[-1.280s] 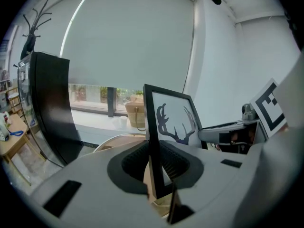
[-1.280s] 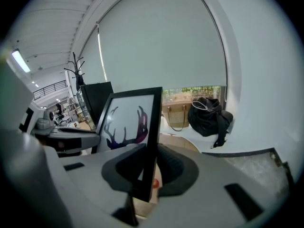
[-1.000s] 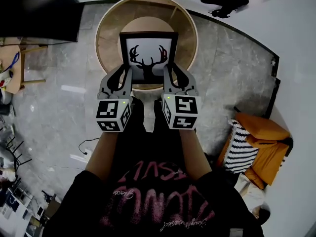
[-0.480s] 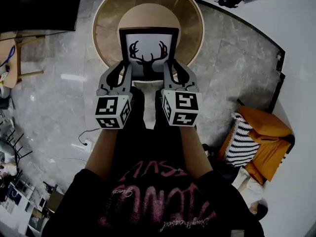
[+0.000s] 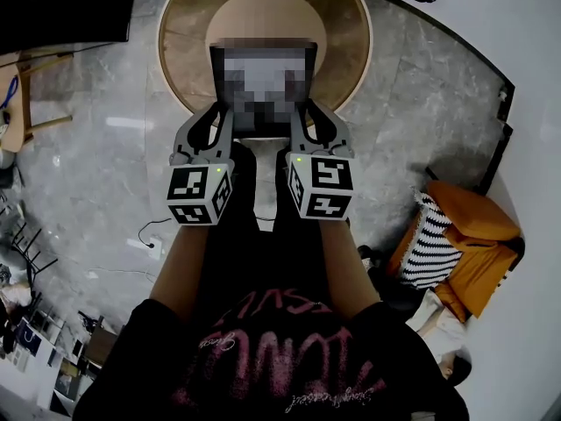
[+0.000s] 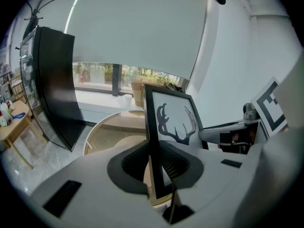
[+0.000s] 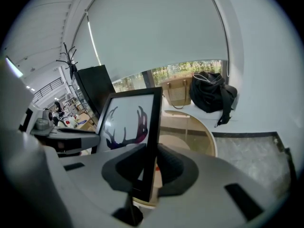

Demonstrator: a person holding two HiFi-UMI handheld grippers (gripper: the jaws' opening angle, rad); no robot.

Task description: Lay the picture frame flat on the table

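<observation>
In the head view, a black rectangular picture frame [image 5: 263,90] stands upright over the near part of a round, light wooden table [image 5: 346,33], its front turned to the person. A mosaic patch covers its print here. The left tongs [image 5: 223,121] are closed on the frame's left edge and the right tongs [image 5: 303,121] on its right edge, both at the lower half. The marker cubes sit side by side just in front of the person's black shirt. I cannot tell from here whether the frame's bottom edge touches the table. Grey marbled floor [image 5: 394,103] lies around the table, and an orange seat [image 5: 469,235] with a black-and-white striped cushion [image 5: 425,257] stands well off to the right.

In the left gripper view, the dark ribbed pads press both faces of the frame's black edge, which runs up between them nearly vertical. The white print shows dark antlers. The table lies beyond and below, a tall black panel [image 6: 54,84] stands at the left, and a pale roller blind [image 6: 137,27] hangs over the window.

In the right gripper view, the pads likewise pinch the frame's opposite edge, the antler print turned away to the left. A black bag [image 7: 211,96] rests on the ledge under the window, beside a woven basket [image 7: 173,94].
</observation>
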